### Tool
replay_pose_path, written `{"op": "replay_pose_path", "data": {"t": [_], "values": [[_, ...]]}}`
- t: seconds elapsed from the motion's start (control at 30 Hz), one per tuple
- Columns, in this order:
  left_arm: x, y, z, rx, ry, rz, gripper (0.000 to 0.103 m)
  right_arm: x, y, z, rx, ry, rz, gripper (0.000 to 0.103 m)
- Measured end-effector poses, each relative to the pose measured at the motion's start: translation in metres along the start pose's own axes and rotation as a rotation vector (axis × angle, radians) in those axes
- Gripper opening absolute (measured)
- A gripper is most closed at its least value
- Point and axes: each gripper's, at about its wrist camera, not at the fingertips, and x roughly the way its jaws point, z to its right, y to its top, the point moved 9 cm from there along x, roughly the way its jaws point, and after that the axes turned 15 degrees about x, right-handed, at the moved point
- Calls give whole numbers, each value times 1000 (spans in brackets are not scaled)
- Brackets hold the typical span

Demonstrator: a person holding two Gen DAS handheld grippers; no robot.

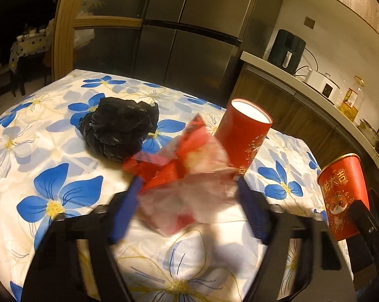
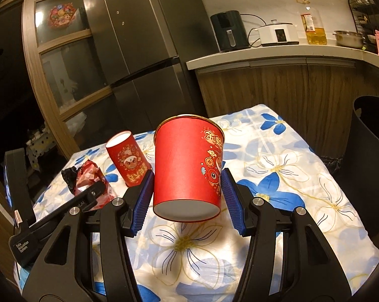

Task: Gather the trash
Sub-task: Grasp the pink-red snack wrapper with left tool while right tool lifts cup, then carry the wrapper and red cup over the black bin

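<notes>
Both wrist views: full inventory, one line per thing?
Red paper cup: 1, red with gold print, lifted in right gripper.
Smaller red paper cup: 1, red, standing on table.
Red-and-clear plastic wrapper: 1, between left gripper's fingers.
Crumpled black plastic bag: 1, on table behind wrapper.
Blue-flowered tablecloth: 1, white and blue.
Black bin: 1, right of table.
Dark fridge: 1, behind table.
Left gripper: black, blue pads.
Right gripper: black, blue pads.

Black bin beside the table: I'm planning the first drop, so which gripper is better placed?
Right. The right gripper holds the red cup lifted, with the black bin on its side.
</notes>
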Motion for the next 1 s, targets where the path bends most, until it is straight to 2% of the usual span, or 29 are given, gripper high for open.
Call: {"op": "replay_pose_path", "data": {"t": [0.27,0.37,0.63,1.0], "values": [[-13,-6,1,14,-19,5,39,-11,0,-4,-4,13,14,54],[-21,-7,3,14,-40,5,32,-19,1,-5,-5,19,22,54],[-59,-2,28,67,-88,61,30,-47,10,1,-2,10,63,54],[-96,4,94,172,-175,115,30,-99,28,30,16,-39,154,54]]}}
